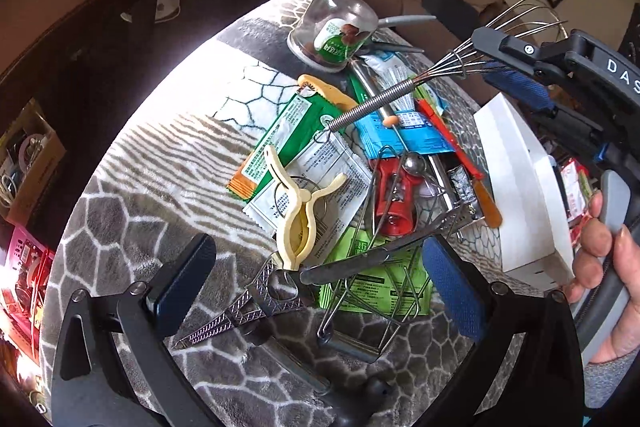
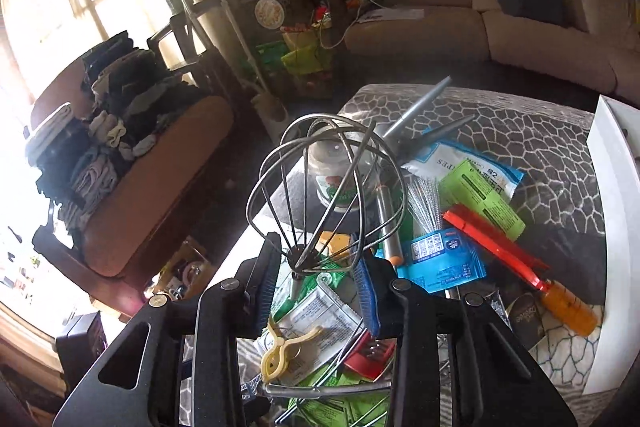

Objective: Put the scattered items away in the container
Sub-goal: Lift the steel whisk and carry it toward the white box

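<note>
A bright wire whisk with a coiled spring handle (image 1: 372, 103) gleams as polished metal. The grey-and-white patterned table cover (image 1: 132, 227) looks like soft, fuzzy cloth. Near it, a pale yellow clothes peg (image 1: 298, 219) is smooth matt plastic, and a small Eiffel-tower model (image 1: 236, 311) has a dull, embossed metal surface. The green, white and blue sachets (image 1: 280, 139) are glossy printed foil. Farther off, a clear jar (image 1: 334, 27) shines like glass or clear plastic. On the right, the white box (image 1: 516, 179) appears matt card.

Brown sofa (image 2: 500, 23) behind; clothes pile (image 2: 108, 115) on armchair (image 2: 160, 163)
</note>
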`<state>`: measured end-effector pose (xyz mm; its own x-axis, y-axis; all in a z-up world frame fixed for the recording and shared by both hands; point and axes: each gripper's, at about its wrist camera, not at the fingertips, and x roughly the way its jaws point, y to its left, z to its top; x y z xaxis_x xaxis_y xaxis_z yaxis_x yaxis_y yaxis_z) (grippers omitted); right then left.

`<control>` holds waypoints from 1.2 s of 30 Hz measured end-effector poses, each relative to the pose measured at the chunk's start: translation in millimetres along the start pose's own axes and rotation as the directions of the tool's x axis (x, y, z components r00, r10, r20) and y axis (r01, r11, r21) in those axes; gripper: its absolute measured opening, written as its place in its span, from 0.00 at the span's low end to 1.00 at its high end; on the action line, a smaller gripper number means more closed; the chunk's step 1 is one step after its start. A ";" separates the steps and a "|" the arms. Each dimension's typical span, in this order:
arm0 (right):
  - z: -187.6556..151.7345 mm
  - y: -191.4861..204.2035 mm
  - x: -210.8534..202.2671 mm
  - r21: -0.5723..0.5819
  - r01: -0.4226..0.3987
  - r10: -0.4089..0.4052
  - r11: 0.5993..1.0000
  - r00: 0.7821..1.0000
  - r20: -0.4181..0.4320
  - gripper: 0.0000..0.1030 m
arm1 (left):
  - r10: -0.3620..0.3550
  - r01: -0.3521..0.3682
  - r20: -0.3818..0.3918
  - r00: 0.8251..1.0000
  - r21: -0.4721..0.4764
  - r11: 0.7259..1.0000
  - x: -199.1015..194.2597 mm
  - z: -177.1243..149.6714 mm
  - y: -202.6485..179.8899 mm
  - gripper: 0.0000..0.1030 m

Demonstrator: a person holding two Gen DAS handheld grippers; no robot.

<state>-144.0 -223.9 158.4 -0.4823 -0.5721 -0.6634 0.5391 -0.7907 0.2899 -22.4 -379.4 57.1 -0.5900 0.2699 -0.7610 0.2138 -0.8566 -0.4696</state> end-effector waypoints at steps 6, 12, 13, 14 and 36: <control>6.8 -2.0 -63.3 -0.048 -0.003 0.006 0.999 0.998 0.069 0.35 | -0.034 0.027 0.073 0.997 0.104 0.994 -13.4 -2.7 -23.5 1.00; 2.4 -6.6 -123.3 -0.073 -0.003 0.010 0.997 0.996 0.090 0.35 | -0.154 0.124 0.149 0.977 0.194 0.973 -40.8 -11.3 -44.4 1.00; 0.1 -7.9 -132.4 -0.070 -0.008 0.015 0.998 0.996 0.093 0.35 | -0.184 0.152 0.146 0.972 0.204 0.967 -45.5 -14.3 -49.2 1.00; -3.0 -9.1 -140.6 -0.068 -0.014 0.021 0.998 0.995 0.093 0.35 | -0.224 0.192 0.133 0.966 0.216 0.957 -50.0 -17.9 -55.9 1.00; -77.1 -48.4 -242.2 0.009 -0.123 0.121 0.992 0.985 0.127 0.35 | -0.287 0.307 -0.108 0.952 0.334 0.891 -63.6 -75.4 -199.2 0.28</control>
<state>-0.1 -30.3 251.8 -0.4975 -0.6863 -0.5306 0.5878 -0.7165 0.3756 31.3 -192.8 165.3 -0.5389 0.5504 -0.6377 -0.2505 -0.8275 -0.5025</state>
